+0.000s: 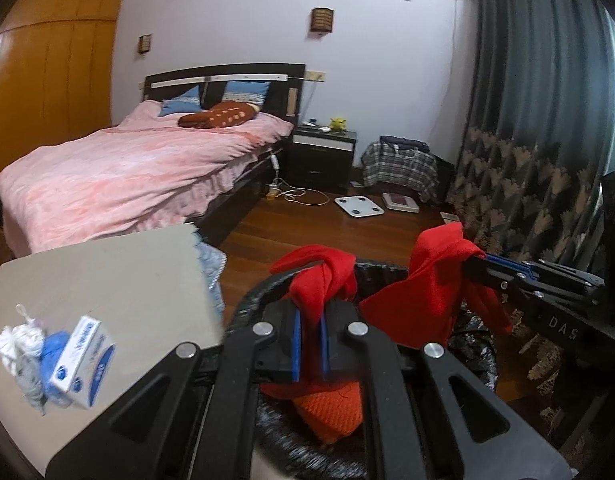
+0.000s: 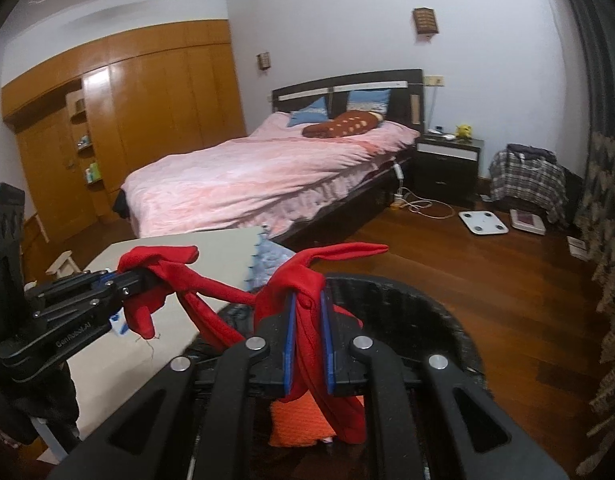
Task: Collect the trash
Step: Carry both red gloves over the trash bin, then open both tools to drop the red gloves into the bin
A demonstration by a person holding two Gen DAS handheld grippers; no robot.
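Observation:
A red cloth [image 1: 427,300] hangs stretched between both grippers over a bin with a black liner [image 1: 387,270]. My left gripper [image 1: 309,344] is shut on one bunched end of it. My right gripper [image 1: 479,264] comes in from the right, shut on the other end. In the right wrist view, the right gripper [image 2: 307,344] pinches the red cloth [image 2: 303,276] between its blue pads, and the left gripper [image 2: 143,280] holds its end at the left. An orange knitted item [image 2: 295,420] lies in the bin [image 2: 427,300] under the cloth.
A grey table [image 1: 107,280] left of the bin carries a white-and-blue box [image 1: 83,364], a crumpled blue glove [image 1: 57,356] and a white wad [image 1: 19,344]. Beyond are a pink bed [image 2: 267,172], a nightstand [image 2: 447,168], a floor scale [image 2: 483,222] and a curtain [image 1: 527,120].

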